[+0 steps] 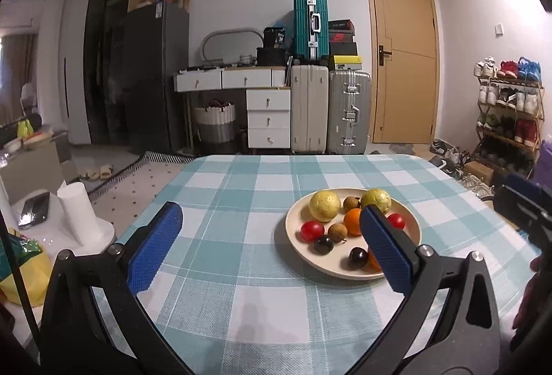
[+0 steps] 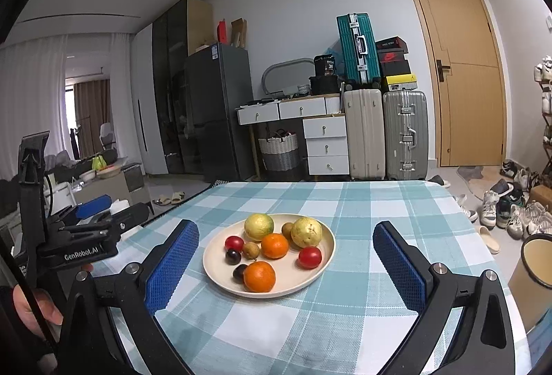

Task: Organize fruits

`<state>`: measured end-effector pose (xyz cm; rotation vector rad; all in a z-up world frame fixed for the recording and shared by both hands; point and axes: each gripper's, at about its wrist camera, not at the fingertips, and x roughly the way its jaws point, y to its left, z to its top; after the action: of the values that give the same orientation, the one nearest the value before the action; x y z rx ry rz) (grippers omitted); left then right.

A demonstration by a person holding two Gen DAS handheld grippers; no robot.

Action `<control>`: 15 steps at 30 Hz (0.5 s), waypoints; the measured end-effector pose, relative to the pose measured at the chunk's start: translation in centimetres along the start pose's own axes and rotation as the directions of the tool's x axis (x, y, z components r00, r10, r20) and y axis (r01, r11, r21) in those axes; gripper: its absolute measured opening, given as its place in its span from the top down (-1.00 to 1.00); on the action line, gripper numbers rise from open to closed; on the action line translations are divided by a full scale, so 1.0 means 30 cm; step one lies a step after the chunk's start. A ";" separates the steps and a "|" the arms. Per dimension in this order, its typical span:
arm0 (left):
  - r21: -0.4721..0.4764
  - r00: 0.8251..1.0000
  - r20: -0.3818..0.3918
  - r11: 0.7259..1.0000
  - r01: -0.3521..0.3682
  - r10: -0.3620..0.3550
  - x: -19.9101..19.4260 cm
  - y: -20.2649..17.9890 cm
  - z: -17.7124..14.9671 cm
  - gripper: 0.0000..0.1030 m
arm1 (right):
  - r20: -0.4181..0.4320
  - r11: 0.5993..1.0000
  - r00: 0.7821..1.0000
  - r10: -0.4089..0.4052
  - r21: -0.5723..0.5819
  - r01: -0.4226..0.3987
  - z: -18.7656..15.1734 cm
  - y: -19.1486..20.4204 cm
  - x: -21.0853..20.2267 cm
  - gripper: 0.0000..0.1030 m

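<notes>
My cameras see soft, even indoor light; daylight glows through curtains (image 2: 31,92) at the left. Fisheye bends the edges, corners vignette black, shadows stay faint.

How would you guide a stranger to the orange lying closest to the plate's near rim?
Find the checked tablecloth, then the cream plate on it. Among the fruits, two are oranges; take the near orange by the front rim, beside a dark plum. The other orange lies mid-plate, between the two yellow-green fruits.
</notes>
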<state>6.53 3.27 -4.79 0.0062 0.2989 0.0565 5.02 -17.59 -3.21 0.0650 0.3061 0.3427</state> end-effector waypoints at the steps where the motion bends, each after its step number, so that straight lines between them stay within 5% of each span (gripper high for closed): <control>1: 0.001 1.000 0.007 1.000 0.001 -0.001 0.000 -0.002 -0.002 -0.99 | 0.003 1.000 1.000 -0.003 -0.008 0.003 -0.006 0.002 0.002 -1.00; 15: -0.016 0.998 -0.005 0.998 0.063 -0.063 0.049 -0.004 -0.059 -0.99 | -0.026 0.997 1.000 0.007 -0.072 -0.009 -0.053 0.030 0.034 -1.00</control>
<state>7.42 3.24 -6.92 -0.0189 0.3040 -0.0037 5.15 -16.37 -4.92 -0.0089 0.3191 0.3625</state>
